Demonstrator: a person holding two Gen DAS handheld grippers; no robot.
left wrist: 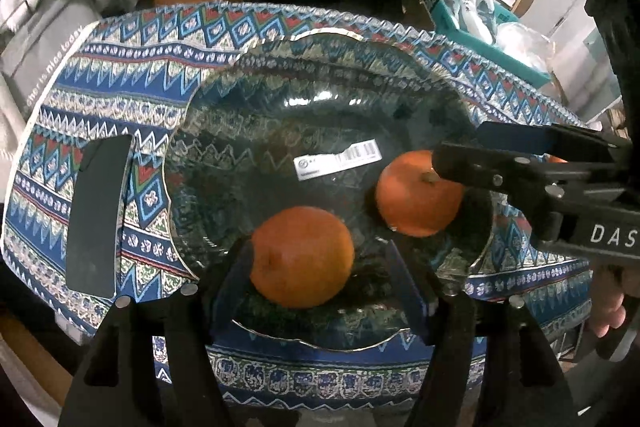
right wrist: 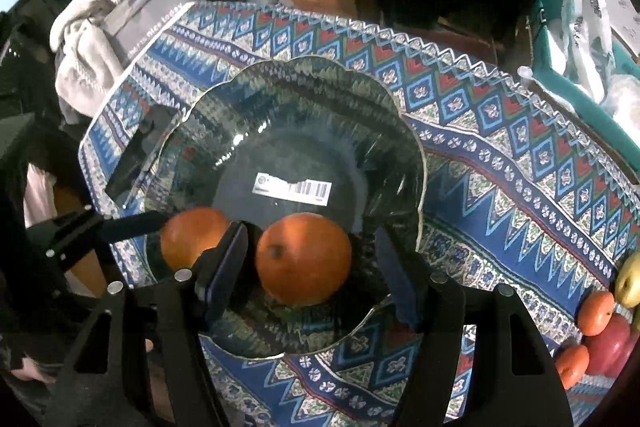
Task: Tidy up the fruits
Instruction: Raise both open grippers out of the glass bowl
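My left gripper [left wrist: 316,267] hangs over the near edge of the glass bowl [left wrist: 320,75], its jaws spread wide, wider than the orange [left wrist: 303,257] that sits between them. One finger looks to lie against the fruit's left side and the other stands clear on the right, so I hold nothing. My right gripper [right wrist: 310,259] is set the same way: jaws wide apart, a second orange [right wrist: 304,258] lying between them on the bowl's floor, with clear gaps on both sides. Nothing is gripped there either.

Both oranges rest inside the bowl, side by side and a little apart, near its front wall, with the barcode sticker [left wrist: 338,159] on the bowl's bottom just behind them. They are round, so no long axis matters.

What matters for the next move lies outward: the remaining fruit [right wrist: 600,331], small oranges, a red apple and something yellow, is clustered on the patterned cloth [right wrist: 500,155] at the far right edge of my right camera's view, well apart from the bowl. My left camera shows none of it clearly. I judge the right hand is the nearer one, and it would have to swing right and away from the bowl to reach that pile.
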